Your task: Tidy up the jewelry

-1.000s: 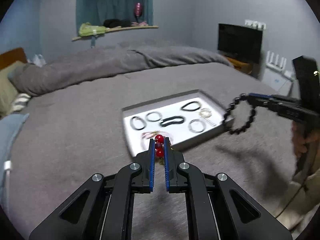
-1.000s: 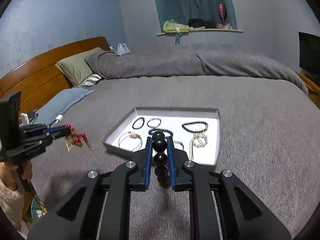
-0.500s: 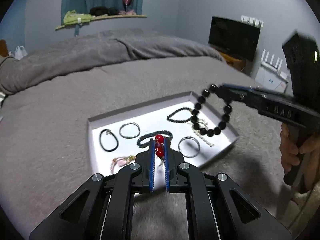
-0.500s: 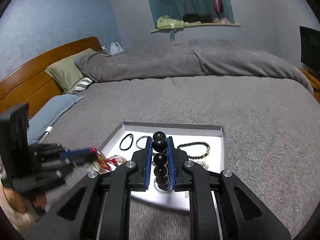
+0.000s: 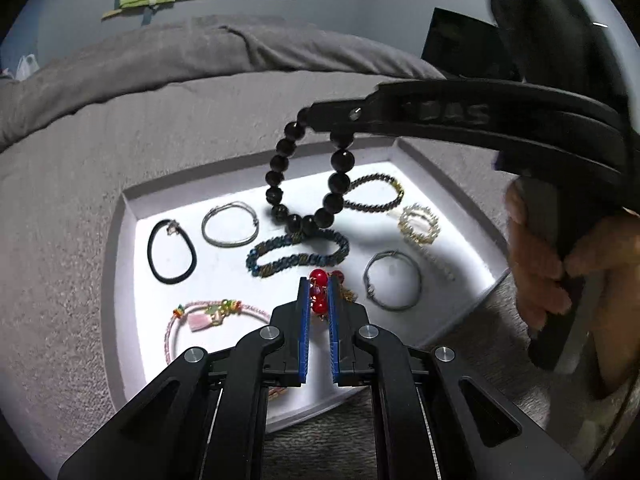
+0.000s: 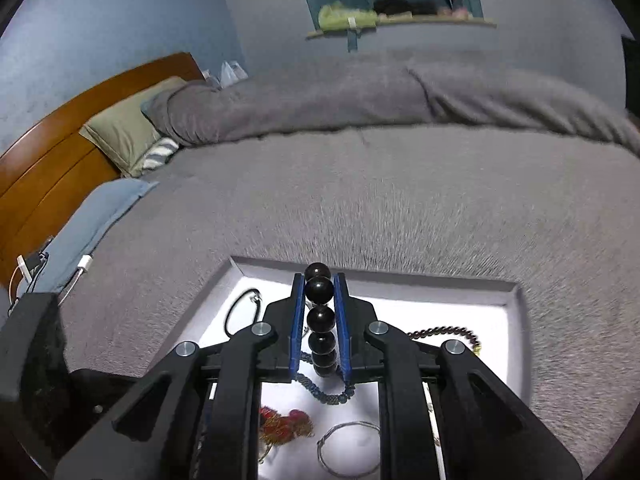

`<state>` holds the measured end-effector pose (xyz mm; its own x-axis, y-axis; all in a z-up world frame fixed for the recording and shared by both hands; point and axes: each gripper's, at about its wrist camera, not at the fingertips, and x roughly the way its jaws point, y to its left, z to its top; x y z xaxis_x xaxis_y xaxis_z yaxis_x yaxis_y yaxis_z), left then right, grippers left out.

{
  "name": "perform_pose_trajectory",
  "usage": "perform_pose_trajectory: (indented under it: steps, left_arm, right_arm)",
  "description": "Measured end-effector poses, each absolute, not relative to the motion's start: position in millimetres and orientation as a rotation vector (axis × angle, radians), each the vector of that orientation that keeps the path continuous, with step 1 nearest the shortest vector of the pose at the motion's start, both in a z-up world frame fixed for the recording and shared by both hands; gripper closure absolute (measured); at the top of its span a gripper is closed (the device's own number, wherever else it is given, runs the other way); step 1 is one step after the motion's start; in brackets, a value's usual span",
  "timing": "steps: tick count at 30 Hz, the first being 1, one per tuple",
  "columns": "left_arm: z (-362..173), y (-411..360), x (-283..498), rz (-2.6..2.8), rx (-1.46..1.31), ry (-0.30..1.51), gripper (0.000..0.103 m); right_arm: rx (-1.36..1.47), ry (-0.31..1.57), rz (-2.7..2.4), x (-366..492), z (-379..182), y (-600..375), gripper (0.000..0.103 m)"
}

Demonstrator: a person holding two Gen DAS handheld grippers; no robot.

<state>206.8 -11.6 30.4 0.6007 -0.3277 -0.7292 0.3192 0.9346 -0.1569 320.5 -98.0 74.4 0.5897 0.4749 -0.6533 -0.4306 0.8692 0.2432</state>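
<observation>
A white tray (image 5: 120,248) lies on the grey bed and holds several bracelets. My left gripper (image 5: 319,286) is shut on a red bead and gold chain piece (image 5: 320,280), low over the tray's near part. My right gripper (image 6: 320,282) is shut on a black bead bracelet (image 6: 320,320). In the left wrist view the right gripper (image 5: 332,114) reaches in from the right and the black bead bracelet (image 5: 280,160) hangs from it over the tray's middle, just above a blue braided bracelet (image 5: 298,252). The tray (image 6: 516,308) also shows in the right wrist view.
In the tray lie a black cord loop (image 5: 171,250), two silver bangles (image 5: 230,224), a pink string bracelet (image 5: 208,312), a pearl one (image 5: 418,224) and a dark beaded one (image 5: 374,198). A folded duvet (image 6: 360,100), pillows (image 6: 120,132) and a wooden headboard (image 6: 48,168) lie beyond.
Both grippers have moved in over the tray. The black bead bracelet now hangs above the tray's middle, and the red bead piece is low over its near part.
</observation>
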Motion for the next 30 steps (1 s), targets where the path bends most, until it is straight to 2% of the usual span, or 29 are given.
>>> perform_pose_trajectory:
  steps: [15, 16, 18, 19, 25, 27, 29, 30]
  left_arm:
    - [21.7, -16.1, 216.1, -0.361, -0.008, 0.878, 0.094]
    - [21.8, -15.9, 216.3, -0.358, -0.005, 0.878, 0.094]
    - [22.9, -15.2, 214.7, -0.346, 0.005, 0.875, 0.088]
    - [25.1, -14.6, 212.2, -0.336, 0.007, 0.865, 0.08]
    - [44.4, -10.4, 191.6, -0.324, 0.02, 0.811, 0.078]
    - [53.0, -7.8, 183.1, -0.316, 0.025, 0.789, 0.073]
    - [60.7, -4.8, 173.8, -0.307, 0.023, 0.77, 0.06]
    - [64.4, -2.9, 168.8, -0.304, 0.019, 0.762, 0.058]
  right_arm:
    - [0.027, 0.873, 0.412, 338.3, 50.5, -104.0, 0.087]
    - [0.031, 0.872, 0.413, 337.9, 51.3, -105.2, 0.084]
    - [0.049, 0.863, 0.415, 336.4, 55.0, -109.7, 0.071]
    - [0.062, 0.859, 0.42, 334.6, 57.3, -112.6, 0.06]
    - [0.101, 0.804, 0.401, 311.5, 78.6, -139.6, 0.057]
    - [0.131, 0.791, 0.393, 300.7, 85.5, -152.7, 0.052]
    - [0.15, 0.774, 0.389, 286.6, 91.5, -165.5, 0.045]
    - [0.156, 0.768, 0.389, 281.2, 93.7, -169.5, 0.044]
